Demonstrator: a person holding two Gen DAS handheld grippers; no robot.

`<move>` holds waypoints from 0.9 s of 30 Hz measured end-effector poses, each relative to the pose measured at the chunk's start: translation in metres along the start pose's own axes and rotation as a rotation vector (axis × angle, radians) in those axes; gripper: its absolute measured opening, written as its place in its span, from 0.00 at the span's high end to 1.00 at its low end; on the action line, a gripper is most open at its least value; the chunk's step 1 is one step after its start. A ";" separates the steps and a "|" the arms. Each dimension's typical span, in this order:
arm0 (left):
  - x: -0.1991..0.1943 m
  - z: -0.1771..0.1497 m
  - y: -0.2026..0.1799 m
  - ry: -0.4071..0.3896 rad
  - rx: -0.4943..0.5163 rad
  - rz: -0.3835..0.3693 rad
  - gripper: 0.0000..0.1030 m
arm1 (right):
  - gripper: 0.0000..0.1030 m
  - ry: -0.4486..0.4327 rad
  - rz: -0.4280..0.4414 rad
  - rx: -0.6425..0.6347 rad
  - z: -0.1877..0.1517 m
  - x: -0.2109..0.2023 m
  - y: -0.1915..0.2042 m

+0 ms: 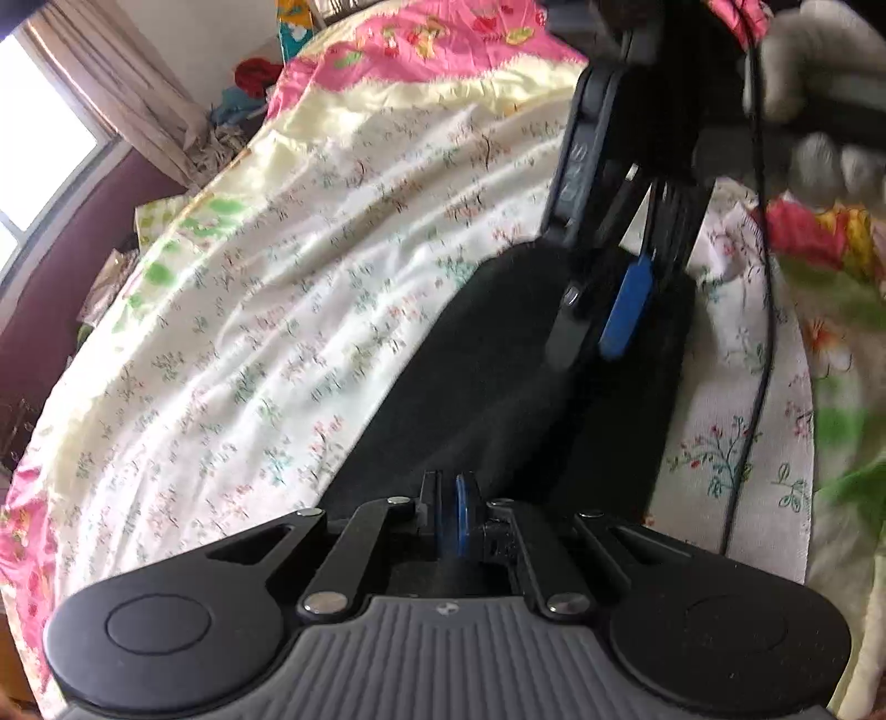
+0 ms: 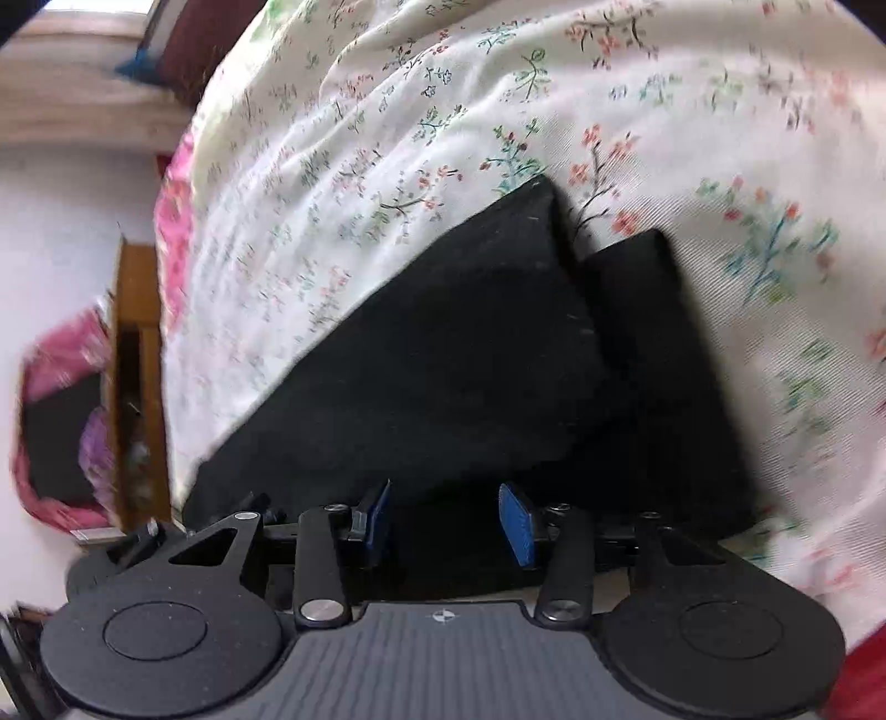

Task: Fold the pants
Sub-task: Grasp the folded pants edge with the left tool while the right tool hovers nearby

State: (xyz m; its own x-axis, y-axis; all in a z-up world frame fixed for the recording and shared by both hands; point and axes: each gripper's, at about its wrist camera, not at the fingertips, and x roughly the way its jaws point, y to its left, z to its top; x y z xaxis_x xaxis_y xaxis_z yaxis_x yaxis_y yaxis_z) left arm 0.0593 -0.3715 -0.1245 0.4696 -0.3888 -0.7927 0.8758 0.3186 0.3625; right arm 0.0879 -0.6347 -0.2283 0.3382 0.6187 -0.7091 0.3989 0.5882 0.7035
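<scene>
The black pants point(image 1: 487, 387) lie on a floral bedsheet point(image 1: 266, 310). My left gripper point(image 1: 462, 518) is at their near end, its blue pads pressed together with the dark cloth running up into them. In the left wrist view, a gloved hand point(image 1: 819, 83) holds my right gripper point(image 1: 601, 332) at the far end of the pants, angled down onto the cloth. In the right wrist view, the pants point(image 2: 443, 343) show as two dark overlapping panels. There my right gripper point(image 2: 447, 523) stands open just above the cloth, nothing pinched between its blue pads.
A pink and yellow floral quilt point(image 1: 421, 39) lies at the far end of the bed. A black cable point(image 1: 767, 332) hangs down at the right. Curtains and a window point(image 1: 33, 127) are on the left. A wooden cabinet point(image 2: 138, 387) stands beside the bed.
</scene>
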 end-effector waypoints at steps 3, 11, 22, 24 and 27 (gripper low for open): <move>-0.006 0.005 0.000 -0.018 0.006 -0.010 0.82 | 0.74 -0.049 0.047 0.060 0.004 0.004 -0.002; 0.001 -0.007 -0.017 -0.004 0.073 -0.009 0.81 | 0.74 -0.039 0.012 0.100 -0.003 -0.005 -0.004; 0.044 -0.023 -0.055 0.017 0.183 0.144 0.46 | 0.72 -0.038 0.027 0.158 -0.012 0.004 -0.014; 0.056 -0.020 -0.058 0.021 0.202 0.164 0.46 | 0.72 -0.036 0.040 0.170 -0.011 0.005 -0.016; 0.063 -0.010 -0.046 0.044 0.113 0.101 0.75 | 0.71 -0.039 0.052 0.159 -0.011 0.001 -0.015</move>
State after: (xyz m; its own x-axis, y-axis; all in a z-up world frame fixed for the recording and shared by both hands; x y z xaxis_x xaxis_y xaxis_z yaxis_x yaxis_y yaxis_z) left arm 0.0473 -0.4022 -0.1965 0.5530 -0.3204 -0.7691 0.8324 0.2539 0.4927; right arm 0.0725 -0.6371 -0.2386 0.3930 0.6238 -0.6755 0.5091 0.4642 0.7248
